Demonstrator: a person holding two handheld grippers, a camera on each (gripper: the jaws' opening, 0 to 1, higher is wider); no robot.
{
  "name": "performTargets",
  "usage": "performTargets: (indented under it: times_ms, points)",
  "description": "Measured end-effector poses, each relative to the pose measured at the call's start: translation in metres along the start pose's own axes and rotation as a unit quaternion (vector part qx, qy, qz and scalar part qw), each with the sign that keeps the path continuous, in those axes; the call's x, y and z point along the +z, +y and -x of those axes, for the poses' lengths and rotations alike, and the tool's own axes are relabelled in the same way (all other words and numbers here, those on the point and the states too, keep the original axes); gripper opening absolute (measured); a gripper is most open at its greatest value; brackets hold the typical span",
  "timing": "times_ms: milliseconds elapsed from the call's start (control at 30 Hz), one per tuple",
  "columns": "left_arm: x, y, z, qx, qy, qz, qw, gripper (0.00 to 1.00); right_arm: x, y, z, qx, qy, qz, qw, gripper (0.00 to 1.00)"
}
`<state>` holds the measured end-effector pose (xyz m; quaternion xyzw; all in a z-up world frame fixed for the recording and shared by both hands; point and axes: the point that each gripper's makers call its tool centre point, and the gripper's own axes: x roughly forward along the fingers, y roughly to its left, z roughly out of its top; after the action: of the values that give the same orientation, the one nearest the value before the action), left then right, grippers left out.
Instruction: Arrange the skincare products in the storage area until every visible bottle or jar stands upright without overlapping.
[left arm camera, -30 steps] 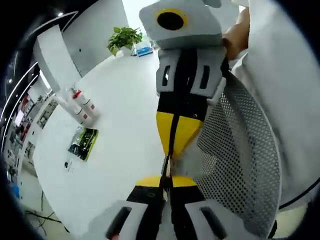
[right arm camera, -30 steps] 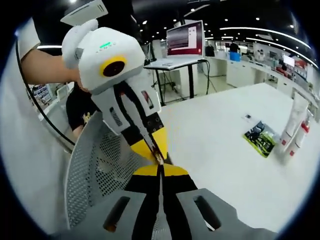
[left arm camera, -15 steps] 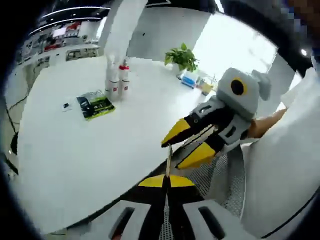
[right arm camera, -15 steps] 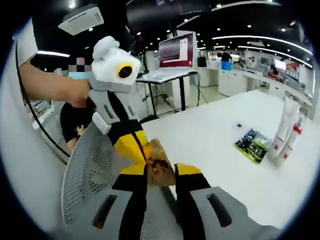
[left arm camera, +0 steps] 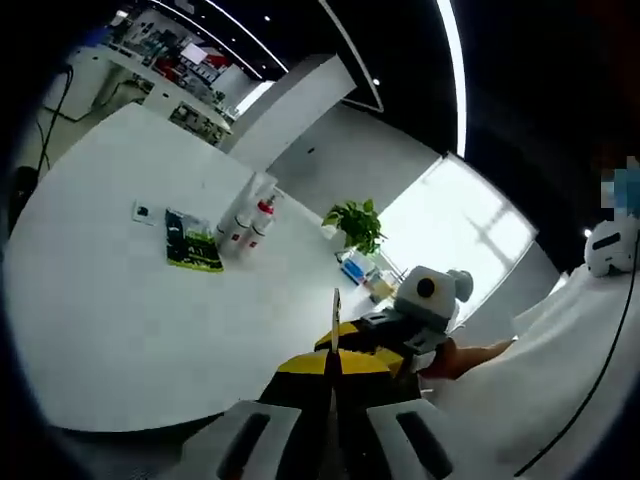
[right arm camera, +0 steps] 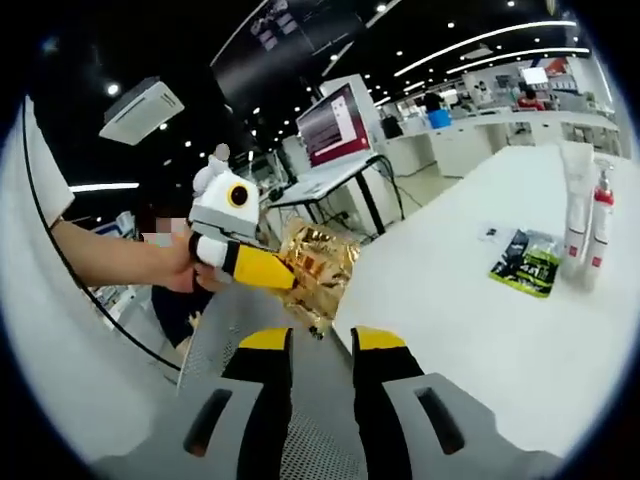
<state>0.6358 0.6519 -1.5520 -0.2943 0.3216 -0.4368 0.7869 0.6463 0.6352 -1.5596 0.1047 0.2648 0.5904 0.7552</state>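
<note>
We are in a large office with dark ceilings and strip lights, at a broad white surface (left arm camera: pixel 120 320). Far across it in the left gripper view stand the skincare products: a tall white tube (left arm camera: pixel 243 205) and 2 upright white bottles with red tops (left arm camera: pixel 262 218), close together, with a flat green-and-black packet (left arm camera: pixel 192 251) lying just beside them and a small card (left arm camera: pixel 142 211) beyond that. A potted plant (left arm camera: pixel 355 222) sits near the far edge.

Our left tool (left arm camera: pixel 333 372) points over the surface with its jaws pressed together, gripping nothing. In the right gripper view it (right arm camera: pixel 262 270) is held out sideways on an extended arm (right arm camera: pixel 115 262), its yellow tip against a crinkled gold foil pack (right arm camera: pixel 318 268).

Our right tool (right arm camera: pixel 320 345) stands with jaws parted and empty, over a grey mesh chair back (right arm camera: pixel 310 440). The tube (right arm camera: pixel 575 190) and a bottle (right arm camera: pixel 601 225) stand upright at the right.
</note>
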Motion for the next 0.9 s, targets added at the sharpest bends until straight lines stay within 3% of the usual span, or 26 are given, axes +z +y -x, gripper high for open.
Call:
performTargets:
  times_ms: [67, 200, 333, 400, 500, 600, 800, 900]
  points:
    - [0.004, -0.009, 0.0, -0.023, -0.014, -0.006, 0.9996, 0.0, 0.004, -0.008, 0.002, -0.005, -0.006, -0.031, 0.9995, 0.19]
    - [0.002, -0.005, 0.001, -0.014, -0.008, -0.006, 0.9998, 0.0, 0.009, -0.004, 0.001, 0.026, -0.01, -0.079, 0.9965, 0.2]
    - [0.001, 0.0, 0.002, -0.007, -0.005, -0.012, 0.9999, 0.0, 0.011, 0.002, -0.005, 0.048, -0.005, -0.092, 0.9945, 0.08]
    - [0.003, 0.001, 0.003, -0.007, -0.007, -0.011, 0.9999, 0.0, 0.011, -0.001, -0.007, 0.042, -0.006, -0.088, 0.9952, 0.06]
    - [0.006, 0.005, 0.004, -0.001, -0.016, -0.006, 0.9999, 0.0, 0.015, -0.002, -0.007, 0.051, -0.012, -0.12, 0.9914, 0.04]
    - [0.004, 0.008, 0.001, 0.014, -0.008, -0.014, 0.9998, 0.0, 0.013, -0.006, -0.006, 0.05, -0.005, -0.142, 0.9886, 0.0]
    - [0.003, 0.015, -0.001, 0.033, -0.005, -0.022, 0.9992, 0.02, 0.012, -0.007, -0.007, 0.046, 0.0, -0.143, 0.9886, 0.0]
    - [0.004, 0.028, 0.001, 0.07, -0.01, -0.028, 0.9971, 0.08, 0.013, -0.008, -0.007, 0.047, 0.002, -0.143, 0.9886, 0.0]
